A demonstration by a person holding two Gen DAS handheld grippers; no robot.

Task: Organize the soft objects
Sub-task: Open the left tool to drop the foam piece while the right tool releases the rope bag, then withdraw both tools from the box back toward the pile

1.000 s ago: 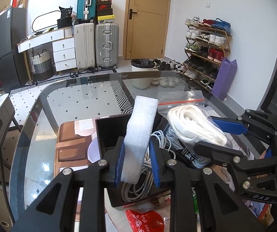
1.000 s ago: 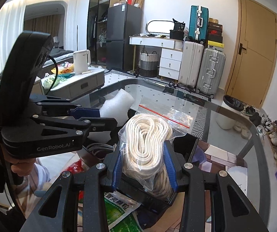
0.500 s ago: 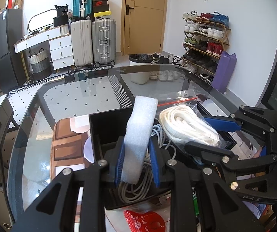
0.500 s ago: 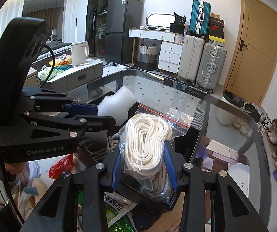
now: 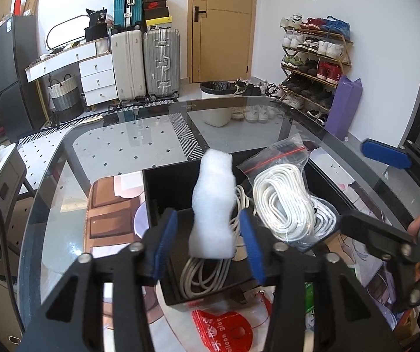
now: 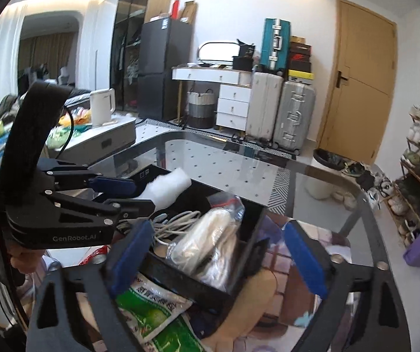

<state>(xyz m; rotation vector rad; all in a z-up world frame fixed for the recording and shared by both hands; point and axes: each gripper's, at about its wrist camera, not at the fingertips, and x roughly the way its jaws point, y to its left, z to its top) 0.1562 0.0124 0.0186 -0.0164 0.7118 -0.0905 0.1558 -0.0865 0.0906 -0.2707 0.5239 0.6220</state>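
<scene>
Glass counter [image 5: 116, 158], centre frame: black open plastic box [image 5: 163, 184]. White foam block [image 5: 213, 205] stands upright between left hand-held gripper [image 5: 207, 246]'s released jaws. Right hand-held gripper [image 6: 218, 252] released; bagged white rope coil [image 6: 210, 243] lies inside the box.

home interior: suitcases [image 5: 145, 64], shoe rack [image 5: 315, 58], white dresser [image 6: 233, 105], fridge [image 6: 163, 70], glass table [image 5: 122, 152]

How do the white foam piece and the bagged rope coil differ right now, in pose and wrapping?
The foam piece stands upright between the open left gripper fingers; the bagged rope coil leans sideways, clear of the open right gripper.
The foam piece is bare and solid; the rope coil sits in a clear zip bag.
Both are white and inside the black box.
</scene>
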